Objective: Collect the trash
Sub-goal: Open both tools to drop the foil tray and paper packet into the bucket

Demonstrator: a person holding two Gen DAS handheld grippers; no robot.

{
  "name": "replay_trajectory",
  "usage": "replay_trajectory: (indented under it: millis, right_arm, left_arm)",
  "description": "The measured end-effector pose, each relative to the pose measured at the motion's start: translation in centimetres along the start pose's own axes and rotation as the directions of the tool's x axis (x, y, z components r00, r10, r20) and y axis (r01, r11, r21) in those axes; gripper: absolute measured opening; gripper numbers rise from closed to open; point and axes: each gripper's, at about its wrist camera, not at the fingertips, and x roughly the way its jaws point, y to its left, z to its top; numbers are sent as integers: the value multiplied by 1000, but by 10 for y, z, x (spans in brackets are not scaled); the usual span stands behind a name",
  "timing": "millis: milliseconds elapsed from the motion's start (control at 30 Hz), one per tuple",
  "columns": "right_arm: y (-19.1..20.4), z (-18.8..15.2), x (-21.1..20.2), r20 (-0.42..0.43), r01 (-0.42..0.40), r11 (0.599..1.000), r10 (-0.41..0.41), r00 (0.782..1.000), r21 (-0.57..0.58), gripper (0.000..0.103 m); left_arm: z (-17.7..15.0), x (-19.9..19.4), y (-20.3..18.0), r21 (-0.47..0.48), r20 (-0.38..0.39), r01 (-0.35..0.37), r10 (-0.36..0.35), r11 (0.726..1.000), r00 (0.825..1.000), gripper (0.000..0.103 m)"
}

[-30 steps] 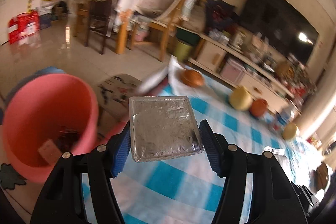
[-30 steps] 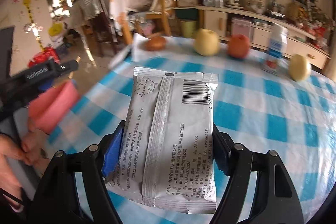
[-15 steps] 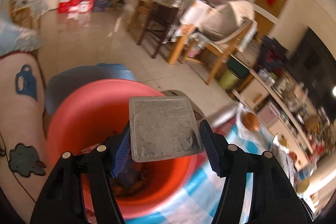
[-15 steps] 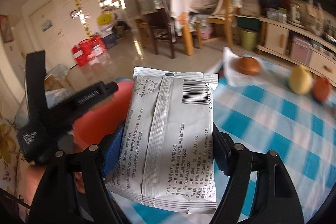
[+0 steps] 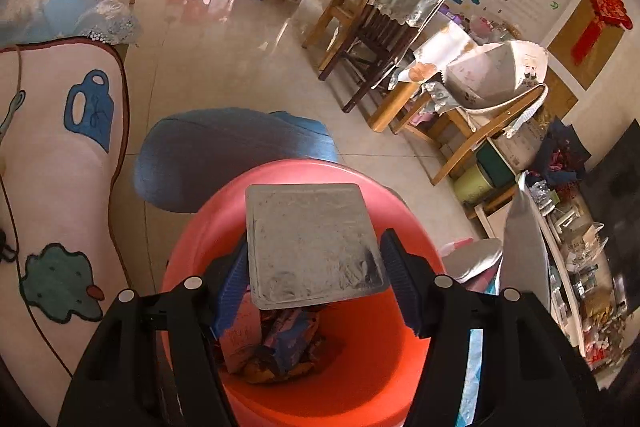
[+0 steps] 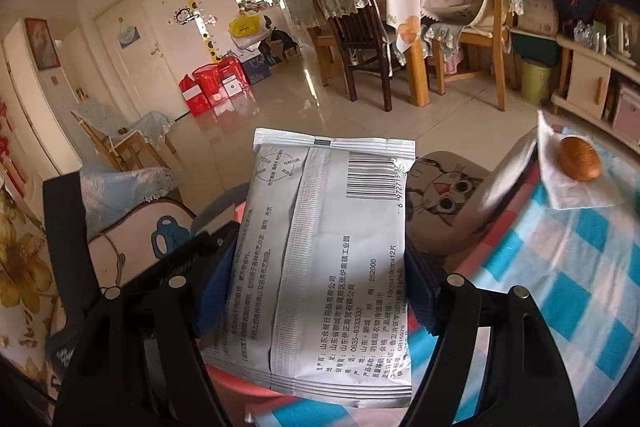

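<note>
My left gripper (image 5: 315, 255) is shut on a square silver foil packet (image 5: 308, 227), which it holds flat, directly over the mouth of a red-pink plastic bin (image 5: 360, 379). Crumpled wrappers (image 5: 276, 343) lie at the bottom of the bin. My right gripper (image 6: 320, 259) is shut on a white sachet (image 6: 332, 219) printed with a barcode and small text. Under the sachet's lower edge a strip of the bin's pink rim (image 6: 240, 383) shows. The black body of the left tool (image 6: 66, 227) stands just to the left of the sachet.
A blue stool (image 5: 232, 155) stands behind the bin, and a sofa arm with cartoon prints (image 5: 60, 167) is on its left. A cat-face seat cushion (image 6: 444, 195) and the blue-checked table (image 6: 568, 299) lie to the right, with a brown round object on a napkin (image 6: 580, 159). Dining chairs (image 5: 372, 39) stand across the tiled floor.
Both grippers have swung left, away from the checked table and toward the bin. The foil packet now hangs over the bin's opening. Both grips are unchanged.
</note>
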Motion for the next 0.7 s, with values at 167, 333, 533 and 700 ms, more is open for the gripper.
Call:
replay_trajectory:
  millis: [167, 333, 533, 700]
  right_arm:
    - [-8, -3, 22, -24, -57, 997, 58, 998, 54, 78]
    - [-26, -5, 10, 15, -29, 990, 28, 1000, 140, 90]
    - [-34, -13, -21, 33, 115, 989, -118, 992, 95, 91]
    - [-41, -32, -49, 35, 219, 974, -222, 975, 56, 91]
  left_arm:
    - [5, 8, 13, -40, -20, -9, 8, 999, 1000, 64]
    - [7, 14, 15, -26, -24, -14, 14, 1000, 1000, 73]
    - [1, 5, -2, 57, 20, -73, 71, 996, 997, 89]
    - [-4, -2, -17, 118, 19, -67, 65, 991, 998, 92]
